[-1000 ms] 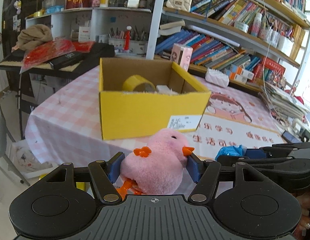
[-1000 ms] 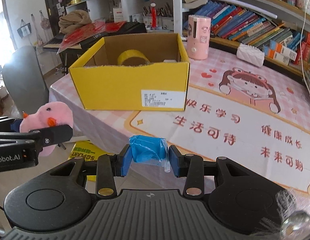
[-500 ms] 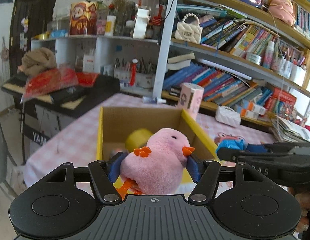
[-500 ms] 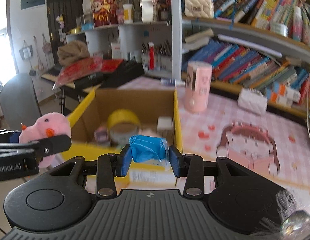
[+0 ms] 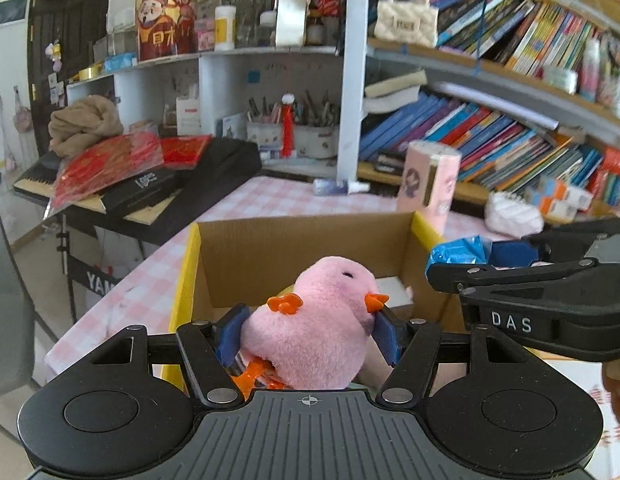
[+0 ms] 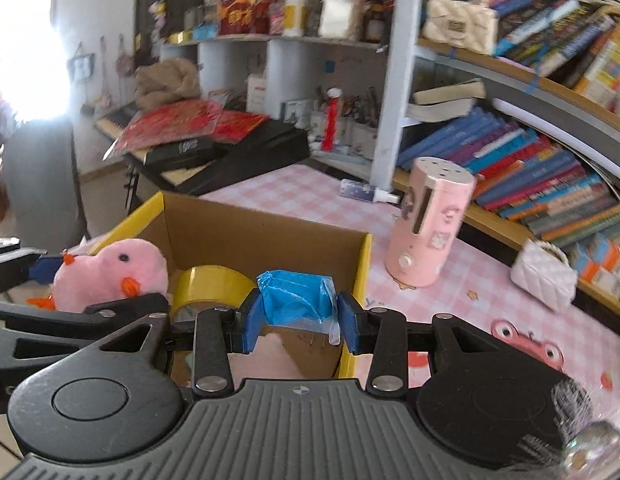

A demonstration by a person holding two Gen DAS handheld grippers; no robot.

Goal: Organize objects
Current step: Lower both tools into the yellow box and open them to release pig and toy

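My left gripper (image 5: 310, 334) is shut on a pink plush chick (image 5: 314, 328) and holds it above the open yellow cardboard box (image 5: 293, 248). My right gripper (image 6: 297, 322) is shut on a blue plastic packet (image 6: 295, 300) over the same box (image 6: 249, 236). The chick also shows in the right wrist view (image 6: 109, 276), and the blue packet in the left wrist view (image 5: 458, 254). Inside the box lie a yellow tape roll (image 6: 209, 286) and a small white item (image 5: 392, 296).
A pink cylinder holder (image 6: 430, 224) stands on the checked tablecloth (image 6: 310, 196) right of the box. A small white quilted bag (image 6: 544, 276) lies further right. Bookshelves (image 5: 490, 144) run behind. A keyboard with red packets (image 5: 121, 168) stands at the left.
Both grippers have moved up and forward with their objects, from in front of the box to above its opening. Both stay shut on what they hold.
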